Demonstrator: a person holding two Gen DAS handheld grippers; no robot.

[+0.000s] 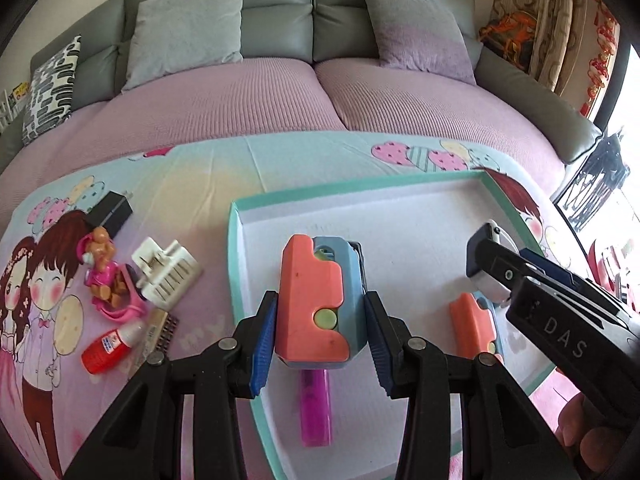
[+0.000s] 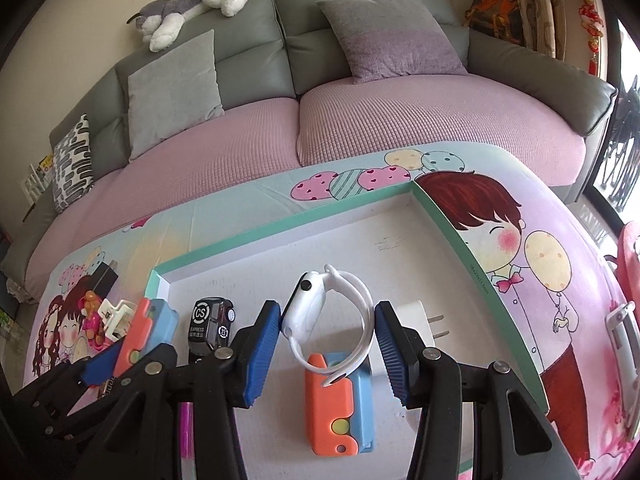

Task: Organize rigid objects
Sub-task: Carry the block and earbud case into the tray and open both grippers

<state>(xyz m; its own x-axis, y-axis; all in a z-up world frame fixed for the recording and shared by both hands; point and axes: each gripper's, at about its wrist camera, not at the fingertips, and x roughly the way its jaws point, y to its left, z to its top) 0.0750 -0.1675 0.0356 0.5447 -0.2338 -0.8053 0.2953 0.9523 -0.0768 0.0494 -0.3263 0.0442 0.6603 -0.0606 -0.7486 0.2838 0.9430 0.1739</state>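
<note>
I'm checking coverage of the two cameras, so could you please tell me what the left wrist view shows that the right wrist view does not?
Only the left wrist view shows the red glue bottle and the small brush on the printed cloth.

Only the right wrist view shows the white charger plug in the box, and the plush dog on the sofa back.

Both show the teal-rimmed box, the left hand-held gripper closed on an orange-and-blue toy, and the right hand-held gripper holding a white smartwatch.

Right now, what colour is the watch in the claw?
White, with a black button. The watch shows best in the right wrist view.
</note>
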